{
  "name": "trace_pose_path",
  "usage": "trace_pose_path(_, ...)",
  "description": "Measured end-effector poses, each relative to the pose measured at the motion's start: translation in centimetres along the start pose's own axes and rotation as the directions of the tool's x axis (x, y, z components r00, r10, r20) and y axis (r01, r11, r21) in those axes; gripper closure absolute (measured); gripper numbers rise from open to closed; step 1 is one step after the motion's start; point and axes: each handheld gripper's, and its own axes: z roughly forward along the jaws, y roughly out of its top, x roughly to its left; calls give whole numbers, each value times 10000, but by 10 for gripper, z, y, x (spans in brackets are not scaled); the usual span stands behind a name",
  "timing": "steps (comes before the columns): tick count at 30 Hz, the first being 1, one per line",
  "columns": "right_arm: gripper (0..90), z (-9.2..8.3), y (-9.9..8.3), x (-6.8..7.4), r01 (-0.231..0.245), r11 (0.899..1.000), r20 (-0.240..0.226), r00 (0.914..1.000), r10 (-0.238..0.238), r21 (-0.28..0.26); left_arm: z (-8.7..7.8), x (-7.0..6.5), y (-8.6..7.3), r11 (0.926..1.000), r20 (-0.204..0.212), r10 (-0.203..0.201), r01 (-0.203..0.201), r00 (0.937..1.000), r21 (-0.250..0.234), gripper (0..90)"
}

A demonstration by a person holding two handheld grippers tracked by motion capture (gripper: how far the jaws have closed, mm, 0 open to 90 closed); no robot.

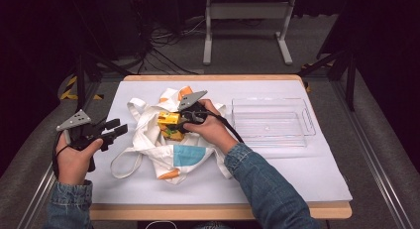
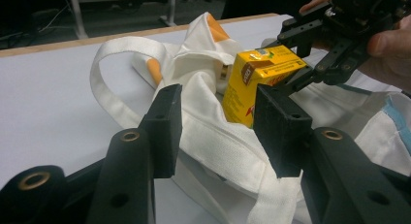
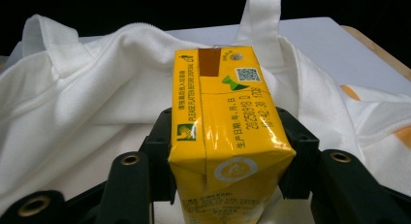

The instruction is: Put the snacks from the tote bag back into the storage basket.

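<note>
Right claw: closed on the carton, one jaw flat against each side. In the right gripper view the box fills the gap between the jaws. The hand holding this claw rests over the bag at mid-bench.
Carton: a yellow drink box with a brown tab and a printed code on top. It sits at the bag's mouth, partly above the cloth and tilted, held by the right claw. In the high view it lies just left of the right hand.
Left claw: about half open, with nothing between the pads. It is held off the left edge of the bench, pointing toward the bag and apart from it. In the left gripper view a fold of the bag and its strap lie beyond the jaws, not gripped.
Left hand: wraps the grip near the bench's left edge, denim sleeve below it.
Bag: a white cloth tote with orange and blue patches, crumpled at the middle of the bench, its handles looped out to the left.
Tray: a clear plastic bin, right of the bag and near it, nothing visible in it.
Bench: a wooden top under a white sheet.
</note>
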Motion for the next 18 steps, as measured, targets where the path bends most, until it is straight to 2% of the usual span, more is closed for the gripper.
trace_pose_path(8,512,-14,15,0,141,9987,-59,9999,-144,-487,0,0,0,10000,23,14,-14,10000,-17,544)
trace_pose_path(11,512,-21,20,-1,38,9964,-190,9998,-54,-844,0,-1,0,10000,13,7,-7,10000,0,539)
trace_pose_path(18,512,-32,29,1,145,9937,-276,9995,-177,-1109,0,-1,0,10000,-24,-8,8,10000,-43,537)
